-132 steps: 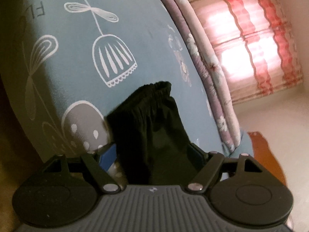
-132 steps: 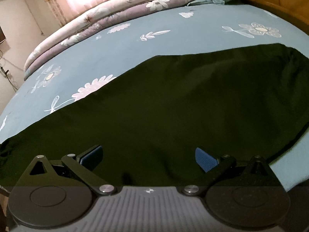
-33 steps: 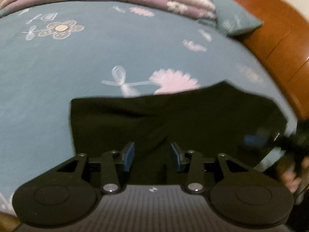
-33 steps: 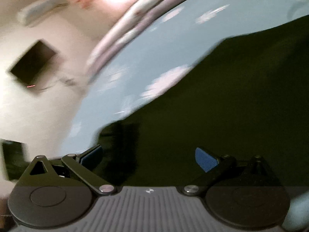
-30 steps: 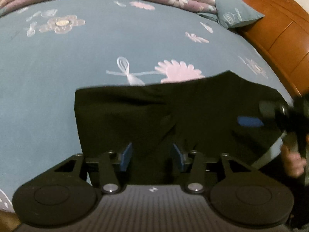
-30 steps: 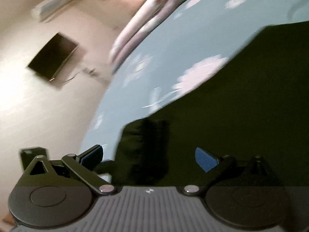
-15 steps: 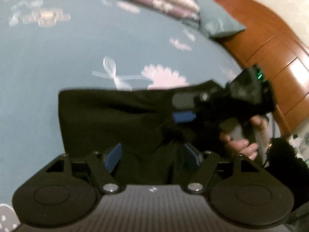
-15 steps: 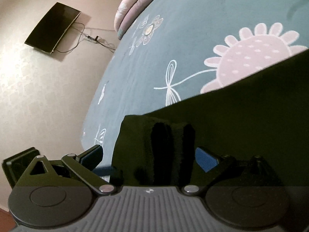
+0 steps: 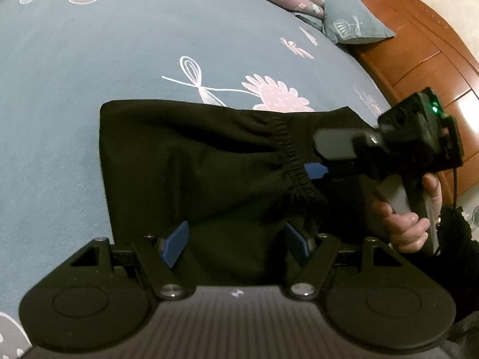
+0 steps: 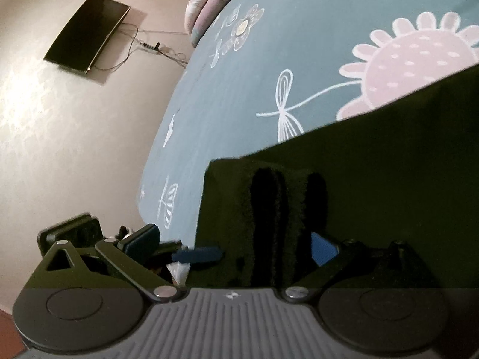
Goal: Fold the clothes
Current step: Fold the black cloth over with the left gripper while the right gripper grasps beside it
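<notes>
A black fabric garment with a gathered elastic band (image 9: 227, 173) lies folded on the blue-grey bedsheet printed with white and pink flowers (image 9: 89, 68), its elastic edge turned toward the dark wooden headboard (image 9: 425, 45). The left gripper (image 9: 236, 237) hangs over the garment's near edge, its jaws having just spread apart; cloth lies between the blue pads (image 9: 176, 239) but they do not press it. The right gripper (image 10: 232, 246), held by a hand (image 9: 404, 224), also stands released with jaws wide, the garment's folded corner between its pads, and a dark flat screen (image 10: 86, 33) hangs on the wall beyond.
</notes>
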`<action>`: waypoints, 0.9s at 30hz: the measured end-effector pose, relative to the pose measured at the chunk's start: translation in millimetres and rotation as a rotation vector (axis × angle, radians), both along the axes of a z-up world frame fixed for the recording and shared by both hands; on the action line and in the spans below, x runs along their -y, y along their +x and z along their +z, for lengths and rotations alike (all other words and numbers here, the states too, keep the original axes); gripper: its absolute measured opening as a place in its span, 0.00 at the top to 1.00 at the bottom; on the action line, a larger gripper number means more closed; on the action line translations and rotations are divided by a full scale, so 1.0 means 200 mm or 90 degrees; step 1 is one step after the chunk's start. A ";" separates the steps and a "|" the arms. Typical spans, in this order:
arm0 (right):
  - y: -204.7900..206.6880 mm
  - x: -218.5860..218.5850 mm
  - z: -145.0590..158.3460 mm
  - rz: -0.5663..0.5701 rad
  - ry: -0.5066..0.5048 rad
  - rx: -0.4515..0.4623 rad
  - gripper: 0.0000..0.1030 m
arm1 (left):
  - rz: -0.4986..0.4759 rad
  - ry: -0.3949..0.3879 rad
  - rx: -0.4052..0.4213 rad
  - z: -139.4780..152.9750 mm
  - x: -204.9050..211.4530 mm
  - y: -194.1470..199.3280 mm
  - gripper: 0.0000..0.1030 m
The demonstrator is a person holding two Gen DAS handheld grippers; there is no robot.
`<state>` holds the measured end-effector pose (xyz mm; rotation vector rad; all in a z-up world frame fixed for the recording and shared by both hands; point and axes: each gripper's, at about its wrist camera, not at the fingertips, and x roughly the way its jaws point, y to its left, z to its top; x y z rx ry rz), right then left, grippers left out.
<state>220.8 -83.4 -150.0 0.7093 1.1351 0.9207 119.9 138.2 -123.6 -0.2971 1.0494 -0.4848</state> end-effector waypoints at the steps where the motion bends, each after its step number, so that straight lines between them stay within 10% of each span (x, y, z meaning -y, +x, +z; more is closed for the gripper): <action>1: 0.01 -0.02 0.00 0.001 -0.002 -0.002 0.00 | 0.000 0.003 0.002 0.00 0.00 0.00 0.32; 10: -0.05 -0.01 0.02 0.009 -0.041 0.026 0.06 | -0.046 -0.048 0.008 0.00 0.05 -0.02 0.30; 16: -0.10 -0.07 0.10 0.016 -0.177 0.079 0.72 | -0.056 -0.028 0.017 0.02 0.09 -0.04 0.30; 27: -0.14 -0.02 0.35 0.001 -0.158 0.065 0.75 | 0.060 -0.051 0.095 0.22 -0.19 -0.15 0.27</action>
